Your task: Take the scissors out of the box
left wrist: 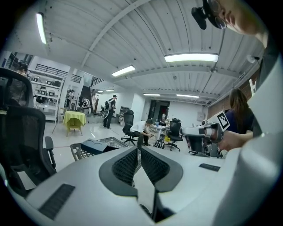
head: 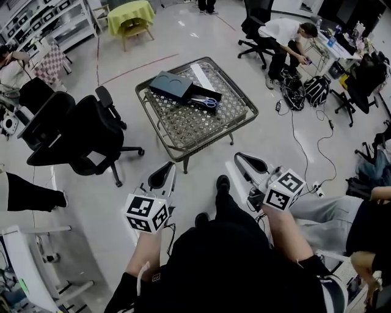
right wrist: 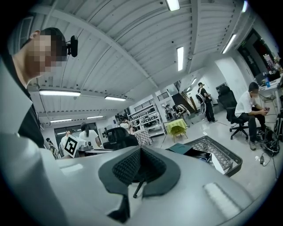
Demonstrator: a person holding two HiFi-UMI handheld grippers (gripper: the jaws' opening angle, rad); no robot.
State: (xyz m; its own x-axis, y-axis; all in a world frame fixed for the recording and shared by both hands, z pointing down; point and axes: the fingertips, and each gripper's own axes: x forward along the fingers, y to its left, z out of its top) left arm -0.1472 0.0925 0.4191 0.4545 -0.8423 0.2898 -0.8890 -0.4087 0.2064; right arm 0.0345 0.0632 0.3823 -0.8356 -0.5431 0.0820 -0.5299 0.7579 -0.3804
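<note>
A low mesh-topped table (head: 183, 131) stands ahead of me on the floor. On it lies an open dark box (head: 198, 98) with blue-handled scissors (head: 206, 102) inside, and its dark lid (head: 171, 84) rests to the left. A white oblong box (head: 206, 76) lies behind them. My left gripper (head: 166, 169) and right gripper (head: 242, 158) hang side by side short of the table's near edge, both shut and empty. The right gripper view shows its pads (right wrist: 140, 150) together, with the scissors (right wrist: 203, 158) far off to the right. In the left gripper view the gripper (left wrist: 139, 149) has its jaws closed, and the lid (left wrist: 95, 145) lies beyond at left.
Two black office chairs (head: 79, 128) stand left of the table. A seated person (head: 281, 33) and cables (head: 305, 140) are at the far right, and another person's legs (head: 330, 214) are close on my right. A yellow-green covered table (head: 130, 15) is far back.
</note>
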